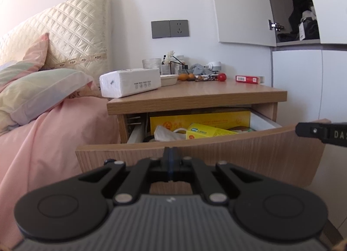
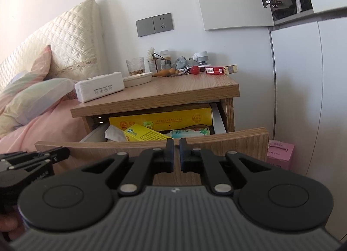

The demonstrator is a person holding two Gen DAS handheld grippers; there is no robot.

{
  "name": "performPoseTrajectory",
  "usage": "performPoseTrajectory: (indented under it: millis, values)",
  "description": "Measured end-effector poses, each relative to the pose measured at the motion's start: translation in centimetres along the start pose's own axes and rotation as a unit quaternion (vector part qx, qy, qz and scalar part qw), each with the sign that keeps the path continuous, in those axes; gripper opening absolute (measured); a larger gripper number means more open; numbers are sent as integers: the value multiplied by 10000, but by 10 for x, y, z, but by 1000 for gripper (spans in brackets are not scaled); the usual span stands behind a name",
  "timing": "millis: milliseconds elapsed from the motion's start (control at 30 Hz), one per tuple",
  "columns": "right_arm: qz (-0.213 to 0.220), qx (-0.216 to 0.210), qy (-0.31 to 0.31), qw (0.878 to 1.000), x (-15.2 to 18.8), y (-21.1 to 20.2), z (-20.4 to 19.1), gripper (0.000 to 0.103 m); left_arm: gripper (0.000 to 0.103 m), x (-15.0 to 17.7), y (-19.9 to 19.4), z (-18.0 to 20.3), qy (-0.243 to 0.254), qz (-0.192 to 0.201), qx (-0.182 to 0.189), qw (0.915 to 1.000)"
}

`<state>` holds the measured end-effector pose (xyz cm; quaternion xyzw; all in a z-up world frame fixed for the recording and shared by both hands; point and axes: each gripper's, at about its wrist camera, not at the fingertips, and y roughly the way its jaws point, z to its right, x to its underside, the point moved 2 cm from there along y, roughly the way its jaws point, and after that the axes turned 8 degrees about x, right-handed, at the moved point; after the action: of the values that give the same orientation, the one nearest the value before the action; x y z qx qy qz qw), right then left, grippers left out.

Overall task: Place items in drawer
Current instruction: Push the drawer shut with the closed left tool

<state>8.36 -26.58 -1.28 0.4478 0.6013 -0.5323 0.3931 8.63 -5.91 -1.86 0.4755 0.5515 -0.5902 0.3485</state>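
The wooden nightstand (image 1: 195, 95) has its drawer (image 1: 249, 153) pulled out; the drawer front also shows in the right wrist view (image 2: 227, 142). Inside lie yellow boxes (image 1: 201, 131), a white tissue wad (image 1: 167, 135) and a tube (image 2: 188, 132). On top sit a white tissue pack (image 1: 130, 81), a red cigarette box (image 1: 249, 79), a red ball (image 1: 222, 76) and a cream dish (image 1: 169, 79). My left gripper (image 1: 171, 153) is shut and empty, just before the drawer front. My right gripper (image 2: 176, 149) is nearly shut and empty, also before the drawer front.
A bed with pink sheet (image 1: 43, 142) and pillows (image 1: 39, 92) lies left of the nightstand. White cupboards (image 1: 303, 81) stand at the right, one upper door open. A pink box (image 2: 280, 153) sits on the floor right of the drawer. A glass (image 2: 135, 66) and small bottles stand at the back.
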Motion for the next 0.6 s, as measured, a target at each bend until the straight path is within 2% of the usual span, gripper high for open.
performPoseTrajectory:
  millis: [167, 367, 600]
  values:
    - [146, 136, -172, 9997, -9, 16, -3, 10, 1, -5, 15, -1, 56, -36, -55, 10000]
    - [181, 410, 260, 9987, -21, 49, 15, 10, 2, -8, 31, -3, 139, -3, -61, 9999]
    - [198, 250, 328, 9990, -22, 52, 19, 10, 2, -11, 48, -4, 149, 30, -94, 9998]
